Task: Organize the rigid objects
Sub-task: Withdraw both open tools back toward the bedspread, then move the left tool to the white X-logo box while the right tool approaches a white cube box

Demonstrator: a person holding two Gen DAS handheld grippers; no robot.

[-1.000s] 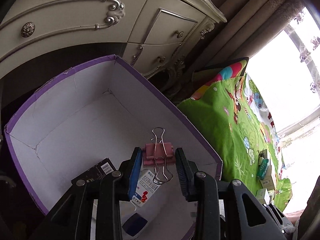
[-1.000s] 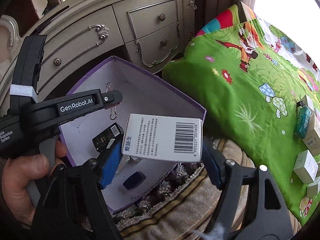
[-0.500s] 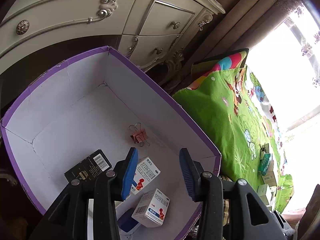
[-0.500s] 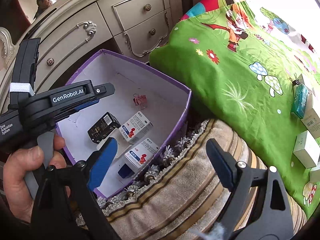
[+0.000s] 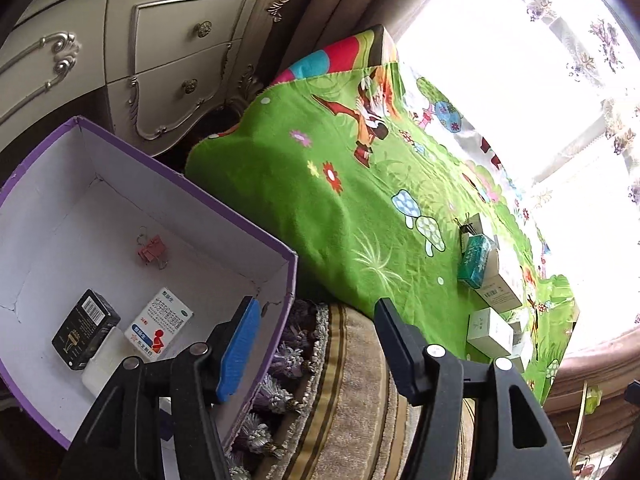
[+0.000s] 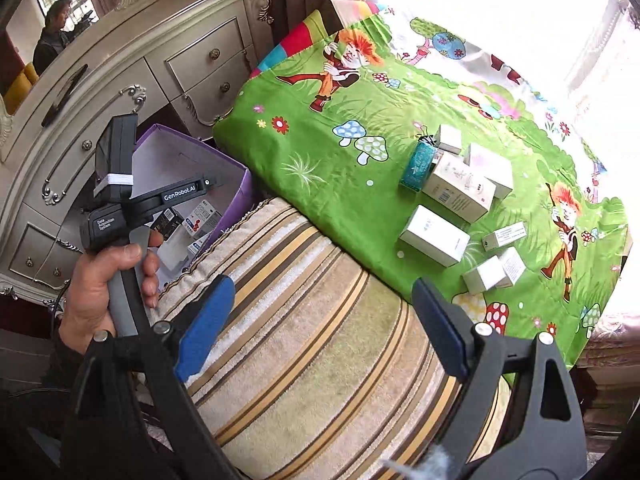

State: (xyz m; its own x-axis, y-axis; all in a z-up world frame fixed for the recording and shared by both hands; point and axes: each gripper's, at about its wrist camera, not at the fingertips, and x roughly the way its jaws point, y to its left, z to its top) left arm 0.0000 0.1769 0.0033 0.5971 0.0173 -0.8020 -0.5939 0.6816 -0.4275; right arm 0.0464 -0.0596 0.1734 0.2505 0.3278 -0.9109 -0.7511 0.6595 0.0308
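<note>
- Left wrist view: the purple-rimmed cardboard box with a white inside (image 5: pixel 289 276) fills the lower left of the frame. In it already lie a pink binder clip (image 5: pixel 152 249), a black carton with a barcode (image 5: pixel 85 328) and a white medicine carton with a red figure (image 5: pixel 159 329).
- At the right of the frame, on the green cartoon-print cloth (image 5: pixel 304 208), a teal packet (image 5: pixel 476 255) and several white cartons (image 5: pixel 490 330) have yet to be packed, so I'd judge the sorting under halfway done.
- The left tool (image 5: pixel 316 340) sits at bottom centre, its jaws opening with nothing between them, above the box's near wall and a striped, fringed cushion (image 5: pixel 352 380).
- Right wrist view: the same box (image 6: pixel 240 188) shows at middle left, partly behind the hand (image 6: pixel 104 292) gripping the left tool.
- The leftover cartons (image 6: pixel 434 234) and the teal packet (image 6: pixel 418 166) cluster at right centre on the cloth.
- The right tool (image 6: pixel 320 320) at bottom centre is spread wide and empty, hanging over the striped cushion, clear of every carton.
</note>
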